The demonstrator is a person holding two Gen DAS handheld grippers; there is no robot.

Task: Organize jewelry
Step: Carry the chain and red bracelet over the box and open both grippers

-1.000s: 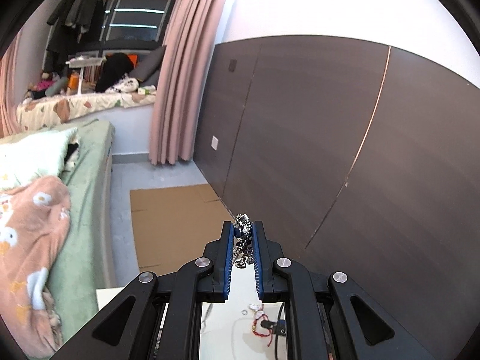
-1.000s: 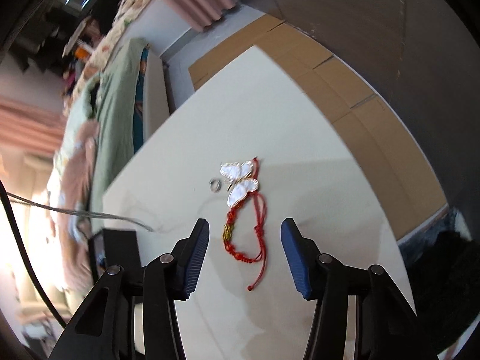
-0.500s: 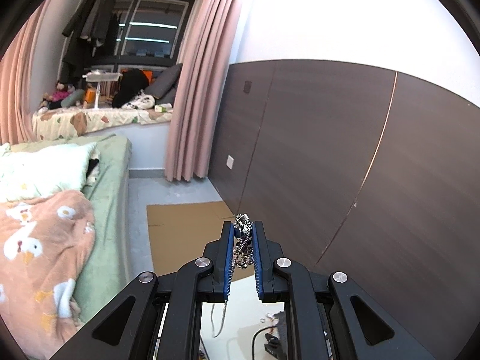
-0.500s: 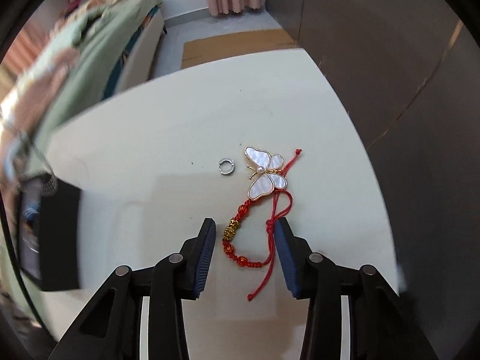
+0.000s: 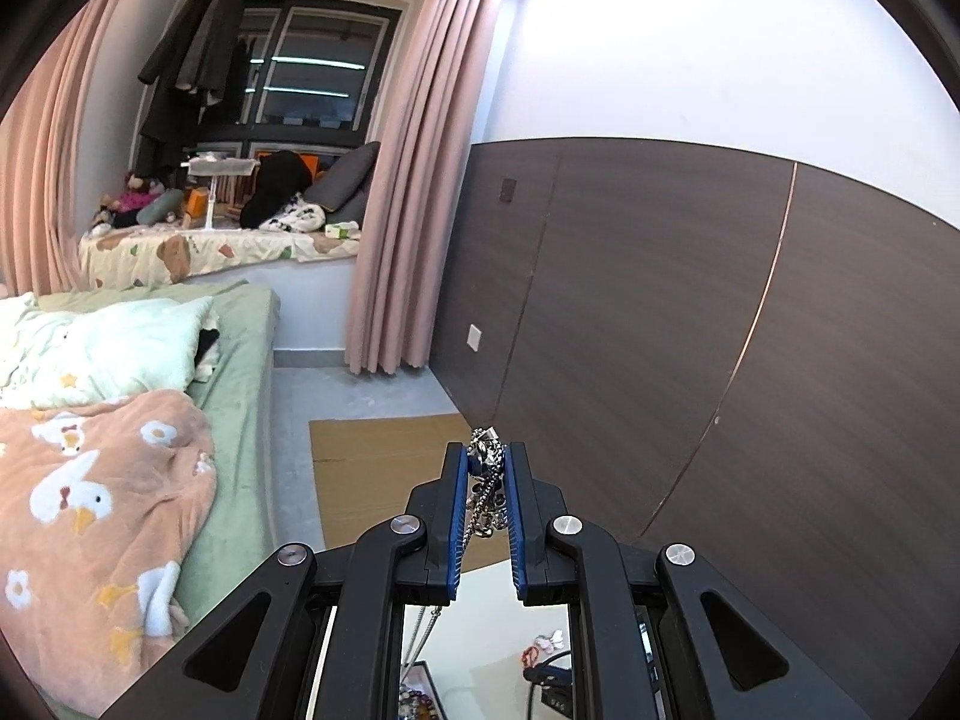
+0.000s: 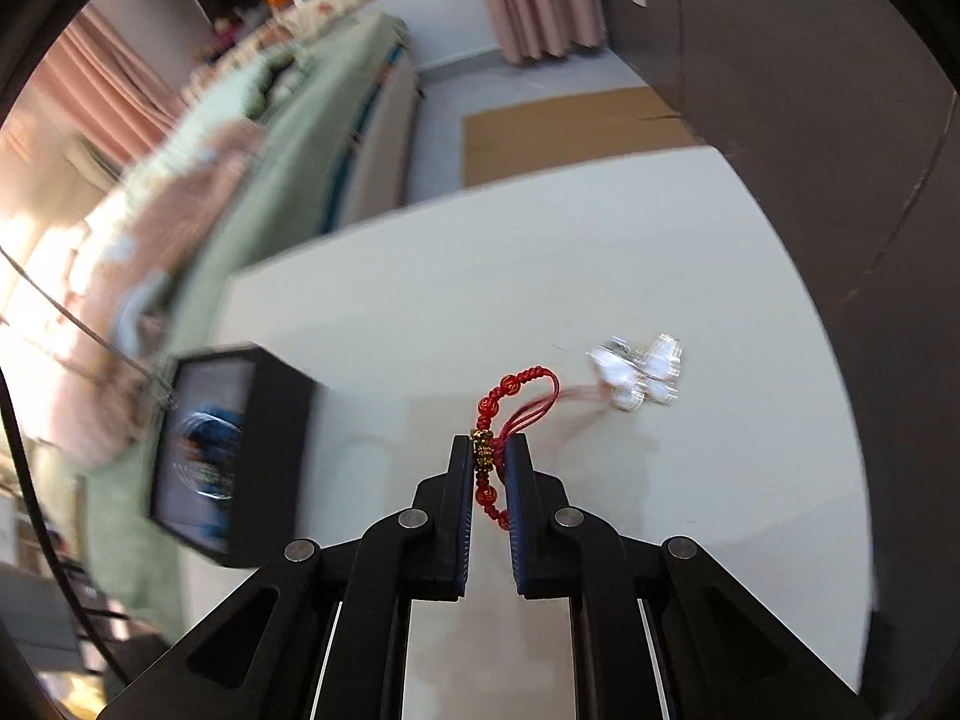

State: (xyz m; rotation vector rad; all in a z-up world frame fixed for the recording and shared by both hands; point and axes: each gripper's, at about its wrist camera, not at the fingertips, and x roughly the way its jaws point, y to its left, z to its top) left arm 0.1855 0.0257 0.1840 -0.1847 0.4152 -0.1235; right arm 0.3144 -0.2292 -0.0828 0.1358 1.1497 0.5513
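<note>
Right wrist view: a red bracelet of knotted cord and beads is caught by its gold bead between the blue pads of the right gripper, whose jaws are closing on it; the loop stands clear of the white table while the cord tails trail toward a butterfly brooch lying near on the tabletop. To the left sits a black box, open side toward the camera, something blue and blurred inside. In the left wrist view the left gripper is clamped on a silver chain, held up in the air with the chain hanging down between the fingers toward the table below. An onlooker would judge the step to be carrying the bracelet to the box: the grip on one small bead looks slight, so a slow lift and a level carry would serve, watching that the tails do not drag the brooch, and letting go only once the bracelet is well inside. No brand, label or legible writing shows in either view.
</note>
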